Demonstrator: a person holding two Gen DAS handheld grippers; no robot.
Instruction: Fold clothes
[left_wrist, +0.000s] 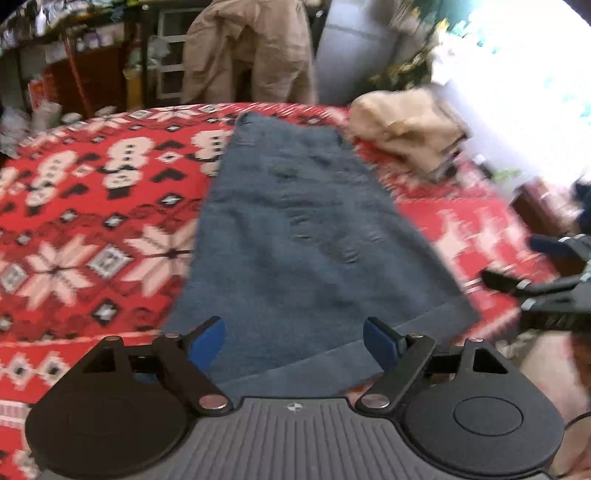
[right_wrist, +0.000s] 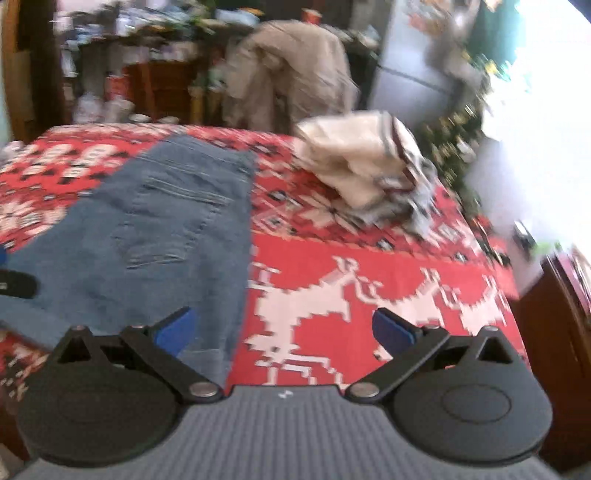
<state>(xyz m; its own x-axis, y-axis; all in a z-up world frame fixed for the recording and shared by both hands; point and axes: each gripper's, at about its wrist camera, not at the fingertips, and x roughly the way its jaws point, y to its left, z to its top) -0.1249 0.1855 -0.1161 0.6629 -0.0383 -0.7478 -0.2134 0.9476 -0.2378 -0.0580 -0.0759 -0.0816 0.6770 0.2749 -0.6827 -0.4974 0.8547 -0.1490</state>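
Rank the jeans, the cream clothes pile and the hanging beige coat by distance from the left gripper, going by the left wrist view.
From the left gripper:
1. Jeans, directly ahead, hem between the fingers.
2. Cream clothes pile, far right on the blanket.
3. Beige coat, hanging beyond the blanket.

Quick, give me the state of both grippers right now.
Left gripper: jaws open, holding nothing, over the near end of the jeans.
Right gripper: jaws open, holding nothing, over the jeans' right edge.

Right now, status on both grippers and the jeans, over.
Left gripper open, over near hem of jeans. Right gripper open, empty, at their right edge. Jeans flat on red blanket. Cream clothes pile far right, clear of them.
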